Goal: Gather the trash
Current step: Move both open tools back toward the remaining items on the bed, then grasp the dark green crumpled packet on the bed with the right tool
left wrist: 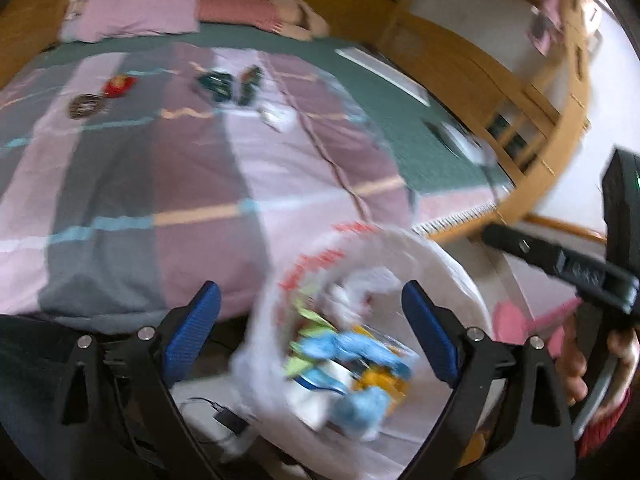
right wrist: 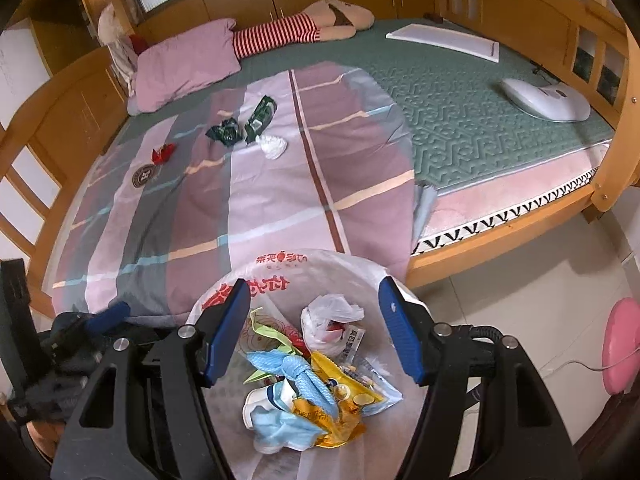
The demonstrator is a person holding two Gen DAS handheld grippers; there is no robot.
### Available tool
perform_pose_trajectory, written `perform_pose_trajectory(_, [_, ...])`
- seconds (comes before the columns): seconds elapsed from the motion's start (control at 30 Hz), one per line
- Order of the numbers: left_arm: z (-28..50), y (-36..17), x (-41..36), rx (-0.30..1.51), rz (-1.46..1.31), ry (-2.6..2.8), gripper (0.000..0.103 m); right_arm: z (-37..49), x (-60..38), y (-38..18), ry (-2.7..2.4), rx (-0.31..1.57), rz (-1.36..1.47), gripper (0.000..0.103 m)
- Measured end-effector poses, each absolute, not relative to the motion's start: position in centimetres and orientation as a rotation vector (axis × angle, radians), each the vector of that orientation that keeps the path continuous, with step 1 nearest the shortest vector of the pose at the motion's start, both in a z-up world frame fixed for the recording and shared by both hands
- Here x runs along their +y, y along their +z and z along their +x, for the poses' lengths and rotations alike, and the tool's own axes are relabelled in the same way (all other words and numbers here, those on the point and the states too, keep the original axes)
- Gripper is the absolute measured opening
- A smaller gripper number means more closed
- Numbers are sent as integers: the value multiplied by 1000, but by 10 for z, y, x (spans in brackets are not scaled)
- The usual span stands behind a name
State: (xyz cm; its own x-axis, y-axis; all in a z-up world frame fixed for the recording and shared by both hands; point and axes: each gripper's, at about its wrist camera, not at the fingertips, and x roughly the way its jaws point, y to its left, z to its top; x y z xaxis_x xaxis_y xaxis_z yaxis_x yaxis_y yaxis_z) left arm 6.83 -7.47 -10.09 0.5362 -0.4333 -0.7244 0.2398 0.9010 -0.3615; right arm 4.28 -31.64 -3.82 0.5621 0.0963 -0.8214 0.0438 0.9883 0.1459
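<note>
Below — trash bag [right wrist: 304, 360]; tongs [right wrist: 314, 330] agape

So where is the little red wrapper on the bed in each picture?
Left wrist view: the red wrapper lies upper left on the striped quilt, just right of and above the round brown wrapper.
Right wrist view: the wrapper lies left of middle, again just above that disc.
Shared landmark: the pink pillow.
</note>
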Motion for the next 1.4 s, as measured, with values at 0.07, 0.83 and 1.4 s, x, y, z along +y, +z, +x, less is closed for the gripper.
perform_pose_trajectory(0.07, [76, -101, -59, 894, -216, -332, 92, 47, -310, -41, 35, 981, 153, 66])
perform_pose_trajectory(0.83, [210, -129, 91, 829, -233, 234, 96, 245, -196, -69, 130, 911, 194, 71])
perform_pose_trajectory(1.4, [216, -174, 122, 988, -488, 248, 96, 456, -114, -181, -8, 1047, 224, 67])
